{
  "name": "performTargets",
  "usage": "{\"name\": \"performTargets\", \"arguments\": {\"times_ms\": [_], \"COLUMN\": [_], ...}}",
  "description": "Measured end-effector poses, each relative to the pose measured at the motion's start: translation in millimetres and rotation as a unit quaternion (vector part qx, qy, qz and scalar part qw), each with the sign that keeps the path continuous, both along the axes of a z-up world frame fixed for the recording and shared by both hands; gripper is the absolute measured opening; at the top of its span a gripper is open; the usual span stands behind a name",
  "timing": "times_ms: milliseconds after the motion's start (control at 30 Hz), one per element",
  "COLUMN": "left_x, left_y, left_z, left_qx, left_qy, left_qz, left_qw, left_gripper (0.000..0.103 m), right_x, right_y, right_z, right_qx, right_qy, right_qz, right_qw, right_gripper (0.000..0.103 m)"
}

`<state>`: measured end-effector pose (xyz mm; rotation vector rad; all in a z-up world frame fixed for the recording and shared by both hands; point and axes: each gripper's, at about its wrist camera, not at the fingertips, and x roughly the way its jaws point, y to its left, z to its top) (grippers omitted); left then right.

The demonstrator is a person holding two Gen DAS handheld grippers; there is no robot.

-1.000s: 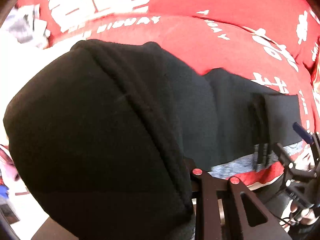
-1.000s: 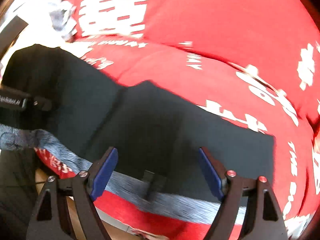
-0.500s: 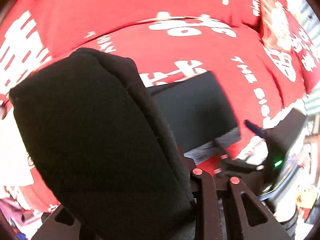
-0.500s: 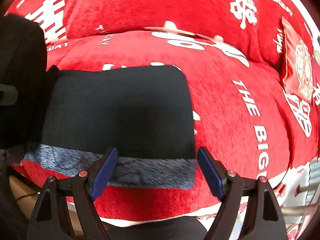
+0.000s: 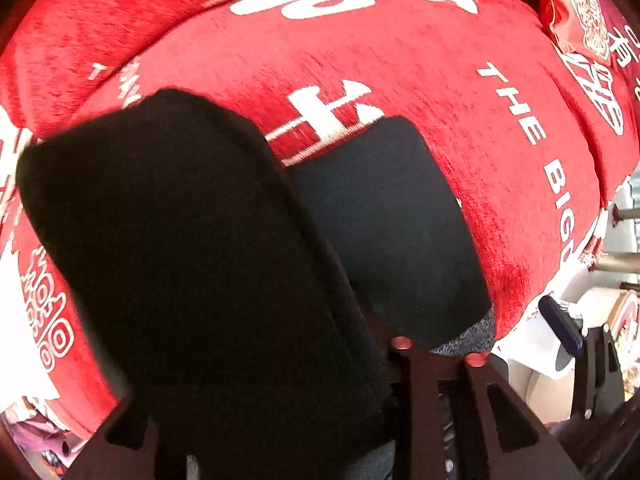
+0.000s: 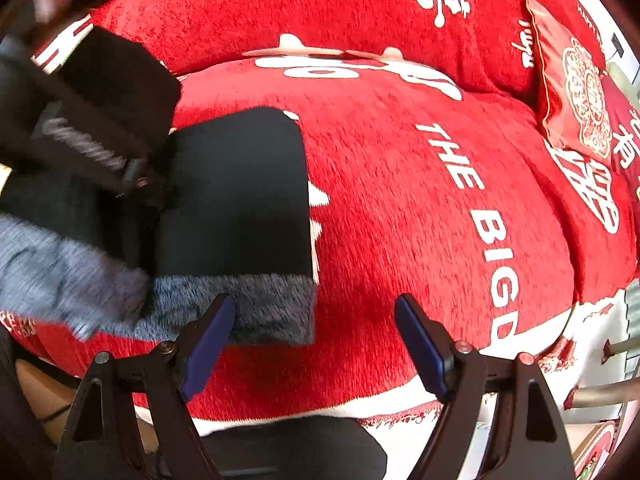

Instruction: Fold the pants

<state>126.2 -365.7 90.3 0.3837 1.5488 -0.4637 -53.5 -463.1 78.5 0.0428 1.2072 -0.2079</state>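
Black pants [image 6: 236, 192] with a grey fleece lining band [image 6: 256, 308] lie on a red sofa cover [image 6: 400, 200]. My left gripper [image 5: 384, 360] is shut on a thick folded bundle of the pants [image 5: 192, 264], held up above the flat part [image 5: 392, 232]; its fingertips are hidden by cloth. In the right wrist view the left gripper body [image 6: 80, 144] holds the lifted fold at the left. My right gripper [image 6: 312, 344] is open and empty, at the sofa's front edge, just right of the lining band.
A red cushion [image 6: 576, 100] with a white pattern stands at the sofa's back right. The sofa's front edge [image 6: 400, 404] has white trim. Metal bars [image 6: 616, 392] and clutter lie off the right end. The right gripper shows in the left wrist view [image 5: 568, 332].
My left gripper has carried the held fold to the right over the flat part. My right gripper has shifted right, so the pants' right edge now lies left of its fingers.
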Motion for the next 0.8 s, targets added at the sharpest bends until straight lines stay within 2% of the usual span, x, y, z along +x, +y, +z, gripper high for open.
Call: {"name": "performTargets", "arguments": {"times_ms": [67,133,200,300,333,467,533,600,700,800], "left_x": [0,-1,-6,-16,-20,-27,-26,-22,-21,-29], "left_y": [1,2,3,7,11,39,67,91,140,172], "left_z": [4,9,20,47,61,92,95,86,63,44], "left_qx": [-0.015,-0.032,-0.044,-0.112,-0.14,-0.181,-0.184,-0.169,-0.135,-0.132], "left_qy": [0.011,0.014,0.01,0.028,0.028,-0.011,-0.046,-0.079,-0.121,-0.137], "left_qz": [-0.005,-0.011,-0.015,-0.038,-0.047,-0.053,-0.031,-0.003,0.048,0.082], "left_qw": [0.9998,0.9993,0.9989,0.9926,0.9887,0.9819,0.9813,0.9824,0.9822,0.9782], "left_gripper": [0.049,0.074,0.081,0.081,0.081,0.081,0.081,0.081,0.081,0.081], "right_x": [-6,-12,-19,-30,-34,-39,-37,-33,-24,-23], "right_y": [3,8,14,22,25,33,37,37,24,9], "right_z": [0,1,5,14,20,31,34,33,23,23], "right_qx": [-0.004,-0.003,-0.003,0.005,0.018,0.075,0.09,0.093,0.105,0.13], "right_qy": [0.003,0.003,0.0,-0.023,-0.044,-0.087,-0.104,-0.111,-0.105,-0.109], "right_qz": [0.008,0.024,0.036,0.056,0.069,0.103,0.121,0.124,0.096,0.058], "right_qw": [1.0,1.0,0.999,0.998,0.997,0.988,0.983,0.982,0.984,0.984], "right_gripper": [0.084,0.084,0.084,0.084,0.084,0.087,0.087,0.087,0.087,0.087]}}
